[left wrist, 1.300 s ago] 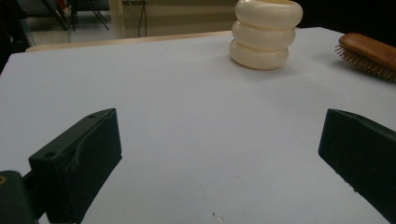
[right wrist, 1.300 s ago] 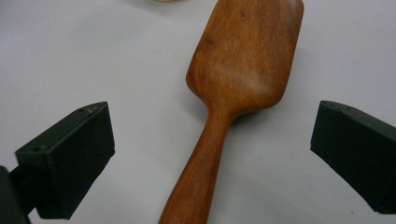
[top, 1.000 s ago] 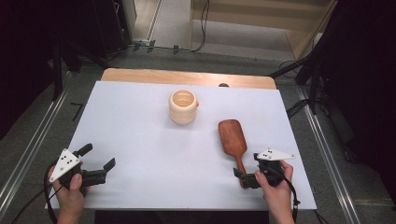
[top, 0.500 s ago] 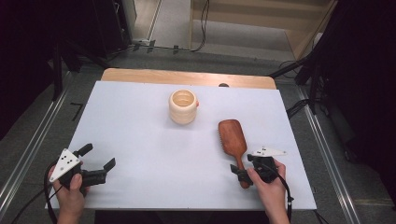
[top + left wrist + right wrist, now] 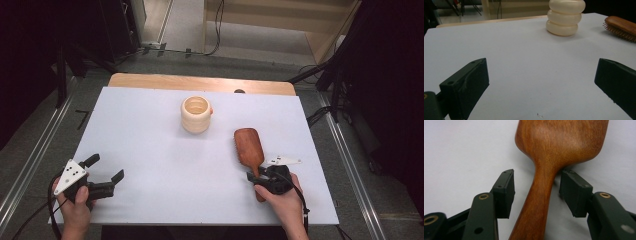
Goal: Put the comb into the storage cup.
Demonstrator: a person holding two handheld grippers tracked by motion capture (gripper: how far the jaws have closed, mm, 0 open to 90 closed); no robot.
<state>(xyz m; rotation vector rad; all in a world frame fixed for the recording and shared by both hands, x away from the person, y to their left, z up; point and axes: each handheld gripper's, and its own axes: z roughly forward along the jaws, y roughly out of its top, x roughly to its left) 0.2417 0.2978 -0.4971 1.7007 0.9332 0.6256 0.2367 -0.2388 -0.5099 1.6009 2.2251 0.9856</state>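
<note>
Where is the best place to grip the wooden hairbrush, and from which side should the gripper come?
Grip the hairbrush at its narrow handle, coming from the handle end near the table's front edge. The head is too wide; the handle fits between the right gripper jaws, which already straddle it and have just been closing.

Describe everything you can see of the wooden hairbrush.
The hairbrush is reddish-brown polished wood with a broad paddle head narrowing to a slim handle. It lies on the white table bristles down, its back up; the left gripper view shows pale bristles under the head edge. It lies to the right of the cream ringed cup, apart from it. The right gripper straddles the handle near the neck; its jaws have just been closing, with gaps on both sides.
</note>
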